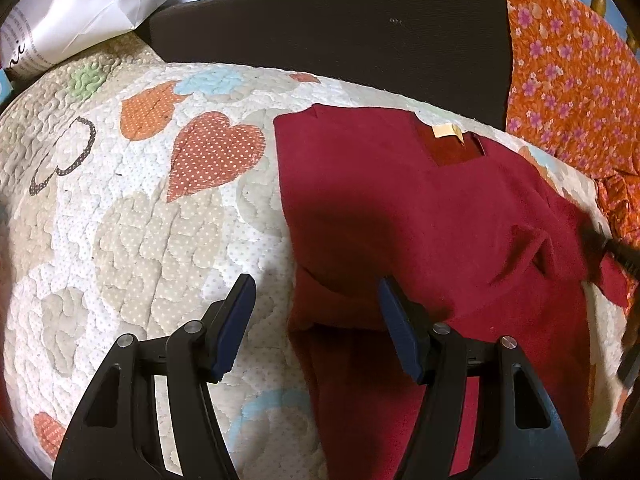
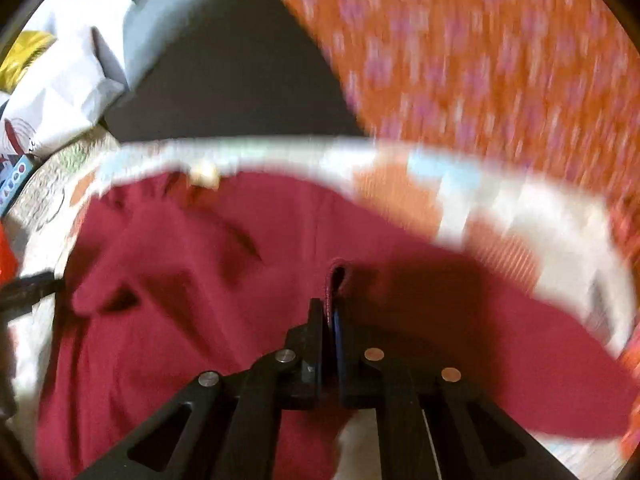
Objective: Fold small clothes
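A dark red shirt point(image 1: 420, 208) lies on a quilted heart-patterned cover point(image 1: 132, 216), its neck label toward the far side. My left gripper point(image 1: 316, 292) is open and empty, hovering over the shirt's left edge, one finger over the quilt and one over the cloth. My right gripper point(image 2: 331, 312) is shut on a pinched fold of the red shirt point(image 2: 192, 280) and lifts it a little. The right wrist view is blurred by motion. The right gripper's tip shows at the right edge of the left wrist view point(image 1: 616, 256).
A dark brown cushion point(image 1: 328, 28) lies beyond the quilt. An orange flowered cloth point(image 1: 572, 80) lies at the right. White paper bags point(image 1: 80, 4) sit at the far left.
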Action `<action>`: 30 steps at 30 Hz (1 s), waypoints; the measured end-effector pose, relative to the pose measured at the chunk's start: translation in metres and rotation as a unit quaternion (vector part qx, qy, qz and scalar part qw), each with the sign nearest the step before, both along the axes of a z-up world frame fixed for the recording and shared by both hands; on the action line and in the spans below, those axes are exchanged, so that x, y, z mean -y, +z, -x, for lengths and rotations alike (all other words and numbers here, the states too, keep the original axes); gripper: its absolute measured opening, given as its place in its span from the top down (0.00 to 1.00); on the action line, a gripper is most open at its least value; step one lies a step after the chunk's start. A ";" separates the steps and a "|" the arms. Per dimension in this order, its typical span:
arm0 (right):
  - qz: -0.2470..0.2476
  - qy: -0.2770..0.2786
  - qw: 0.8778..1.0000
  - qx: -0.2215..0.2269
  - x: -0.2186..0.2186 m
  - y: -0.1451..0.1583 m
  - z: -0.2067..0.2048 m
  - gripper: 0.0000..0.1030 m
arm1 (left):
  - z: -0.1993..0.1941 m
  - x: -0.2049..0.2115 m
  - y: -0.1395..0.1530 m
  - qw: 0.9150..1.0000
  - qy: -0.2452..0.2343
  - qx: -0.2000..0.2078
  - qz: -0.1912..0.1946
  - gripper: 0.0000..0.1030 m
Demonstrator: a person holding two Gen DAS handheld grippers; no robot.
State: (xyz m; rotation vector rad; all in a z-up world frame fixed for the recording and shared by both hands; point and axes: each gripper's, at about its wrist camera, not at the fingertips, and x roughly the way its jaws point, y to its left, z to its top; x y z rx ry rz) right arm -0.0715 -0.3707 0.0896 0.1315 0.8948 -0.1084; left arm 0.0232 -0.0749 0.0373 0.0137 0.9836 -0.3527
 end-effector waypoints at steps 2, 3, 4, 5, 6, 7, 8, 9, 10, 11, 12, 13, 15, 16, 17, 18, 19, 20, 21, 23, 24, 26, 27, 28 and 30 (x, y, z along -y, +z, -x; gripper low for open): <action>0.030 -0.028 0.999 0.029 0.006 0.015 -0.006 0.96 | -0.002 0.002 -0.003 1.000 0.001 -0.005 -0.003 0.39; 0.055 -0.048 0.997 0.038 0.009 0.018 -0.009 0.96 | -0.003 0.002 -0.005 1.000 0.001 -0.009 -0.003 0.39; 0.083 -0.070 0.993 0.042 0.013 0.017 -0.013 0.96 | -0.004 0.003 -0.007 1.000 0.000 -0.013 -0.001 0.39; 0.095 -0.083 0.991 0.035 0.018 0.012 -0.017 0.92 | -0.004 0.005 -0.009 1.000 -0.001 -0.017 -0.001 0.39; 0.097 -0.097 0.991 0.005 0.027 0.003 -0.022 0.90 | -0.004 0.006 -0.009 1.000 -0.002 -0.017 -0.002 0.39; 0.080 -0.104 0.991 -0.021 0.035 -0.005 -0.024 0.90 | -0.003 0.007 -0.009 1.000 -0.004 -0.015 -0.003 0.39; 0.061 -0.108 0.992 -0.027 0.041 -0.007 -0.020 0.90 | -0.002 0.008 -0.008 1.000 -0.005 -0.012 -0.005 0.39; 0.036 -0.111 0.993 -0.019 0.045 -0.007 -0.014 0.90 | -0.001 0.008 -0.006 1.000 -0.005 -0.008 -0.005 0.39; 0.012 -0.108 0.994 -0.010 0.046 -0.006 -0.006 0.90 | -0.001 0.008 -0.005 1.000 -0.004 -0.004 -0.006 0.39; -0.005 -0.093 0.996 -0.006 0.043 -0.005 -0.002 0.90 | -0.002 0.007 -0.005 1.000 -0.002 -0.001 -0.006 0.39; -0.020 -0.065 0.998 -0.005 0.034 -0.007 0.000 0.90 | -0.002 0.007 -0.005 1.000 0.000 0.000 -0.005 0.39; -0.025 -0.041 0.999 -0.009 0.023 -0.012 -0.001 0.90 | -0.003 0.008 -0.006 1.000 0.001 -0.003 -0.005 0.39; -0.018 -0.021 0.999 -0.027 0.006 -0.024 -0.005 0.90 | -0.004 0.009 -0.010 1.000 0.002 -0.011 -0.008 0.39; -0.017 -0.021 0.998 -0.050 0.001 -0.038 -0.011 0.90 | -0.005 0.011 -0.014 1.000 0.000 -0.016 -0.013 0.39; -0.023 -0.027 0.997 -0.075 -0.001 -0.055 -0.017 0.89 | -0.005 0.013 -0.016 1.000 -0.002 -0.017 -0.019 0.39; -0.029 -0.035 0.997 -0.062 -0.002 -0.059 -0.017 0.89 | -0.005 0.015 -0.018 1.000 -0.003 -0.016 -0.024 0.39; -0.035 -0.043 0.997 -0.047 0.000 -0.056 -0.015 0.89 | -0.005 0.015 -0.019 1.000 -0.004 -0.016 -0.026 0.39; -0.044 -0.046 0.996 -0.058 0.003 -0.053 -0.017 0.89 | -0.005 0.015 -0.019 1.000 -0.003 -0.017 -0.025 0.39; -0.056 -0.050 0.995 -0.064 0.005 -0.047 -0.016 0.89 | -0.005 0.014 -0.019 1.000 -0.002 -0.018 -0.022 0.39; -0.064 -0.051 0.995 -0.052 0.009 -0.036 -0.011 0.89 | -0.005 0.014 -0.019 1.000 -0.002 -0.018 -0.023 0.38; -0.058 -0.049 0.996 -0.045 0.007 -0.030 -0.007 0.88 | -0.005 0.014 -0.019 1.000 -0.002 -0.018 -0.024 0.38; -0.045 -0.037 0.998 -0.028 0.001 -0.020 0.000 0.85 | -0.004 0.014 -0.020 0.999 -0.001 -0.016 -0.027 0.37; -0.048 -0.032 0.998 -0.023 -0.003 -0.020 0.001 0.79 | -0.004 0.014 -0.021 0.999 -0.003 -0.017 -0.029 0.37; -0.061 -0.031 0.997 -0.026 -0.005 -0.025 0.001 0.75 | -0.004 0.014 -0.022 0.999 -0.003 -0.017 -0.028 0.37; -0.077 -0.033 0.995 -0.051 -0.004 -0.041 -0.006 0.67 | -0.003 0.012 -0.023 1.000 0.000 -0.020 -0.022 0.37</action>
